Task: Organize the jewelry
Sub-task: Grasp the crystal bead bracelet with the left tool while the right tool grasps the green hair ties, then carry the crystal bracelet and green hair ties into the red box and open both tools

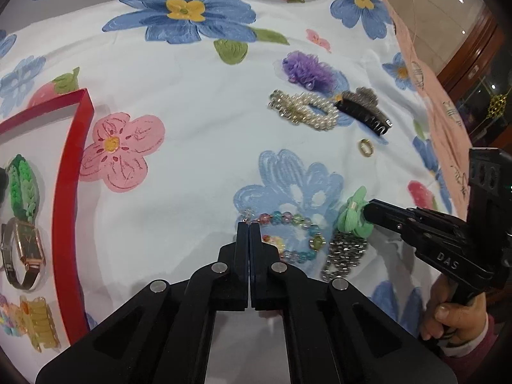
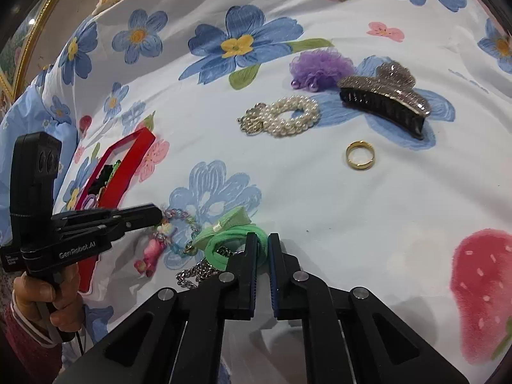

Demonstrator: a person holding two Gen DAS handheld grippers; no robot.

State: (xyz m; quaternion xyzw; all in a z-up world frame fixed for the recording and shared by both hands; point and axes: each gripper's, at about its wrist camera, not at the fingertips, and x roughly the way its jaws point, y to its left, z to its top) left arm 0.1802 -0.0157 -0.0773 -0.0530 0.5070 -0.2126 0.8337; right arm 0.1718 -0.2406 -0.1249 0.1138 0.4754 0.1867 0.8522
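Black tool fingers up close — both tools clamped on jewelry lying on a flowered cloth.

Left tool (image 1: 249, 225) has its jaws pressed together, nipping the end of a bead bracelet (image 1: 296, 219) at its tips. Right tool (image 2: 263, 238) pinches a green hair tie (image 2: 224, 251), a chain (image 2: 195, 272) under it. Beyond the right tool lie a gold ring (image 2: 360, 154), pearl clip (image 2: 281, 118), claw clip (image 2: 387, 96) and purple scrunchie (image 2: 320, 65). Left of the left tool, a red tray (image 1: 68, 172) holds a watch (image 1: 27, 243).

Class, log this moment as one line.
left gripper: shut on beaded bracelet | right gripper: shut on green hair tie | red tray: partly filled
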